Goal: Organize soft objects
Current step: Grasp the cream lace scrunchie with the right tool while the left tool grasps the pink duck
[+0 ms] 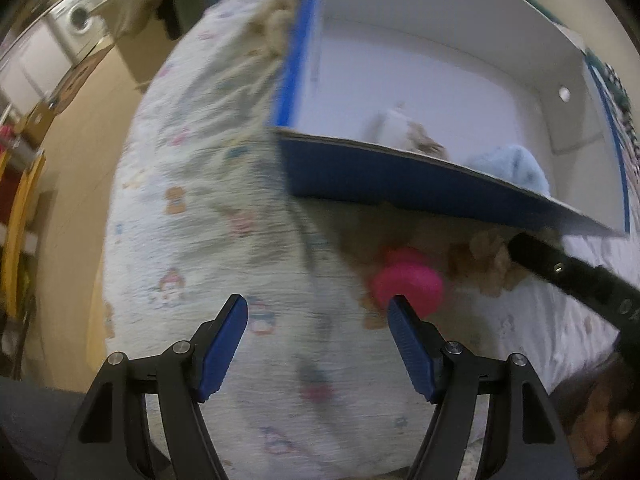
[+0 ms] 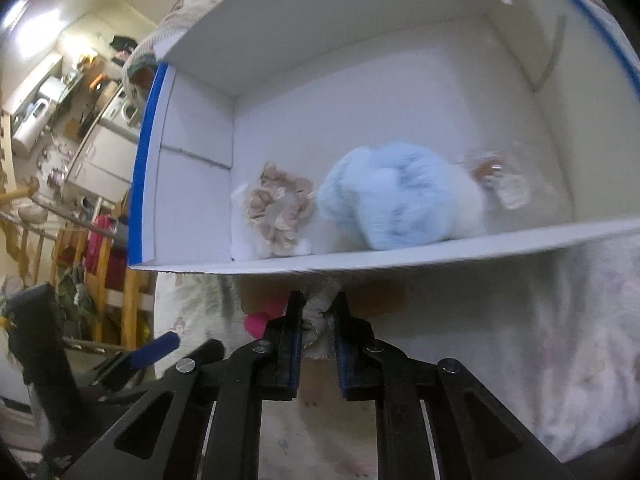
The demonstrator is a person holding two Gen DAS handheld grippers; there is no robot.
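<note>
A blue cardboard box point(image 2: 144, 168) with a white inside lies open on a printed quilt. Inside it are a beige scrunchie point(image 2: 276, 208), a light blue plush point(image 2: 396, 196) and a small clear packet point(image 2: 500, 180). Just in front of the box's near wall, my right gripper point(image 2: 318, 300) is shut on a beige fuzzy soft item point(image 2: 320, 312). In the left wrist view that fuzzy item point(image 1: 492, 264) lies under the box edge point(image 1: 400, 176), beside a pink soft object point(image 1: 408, 280). My left gripper point(image 1: 318, 300) hangs open over the quilt with nothing between its fingers, its right pad next to the pink object.
The quilt point(image 1: 200, 220) with cartoon prints covers a bed that drops off at the left toward a tan floor point(image 1: 80, 160). A wooden rack point(image 2: 104, 272) with pink cloth stands beside the bed. Cupboards and a washing machine point(image 1: 78, 20) are further back.
</note>
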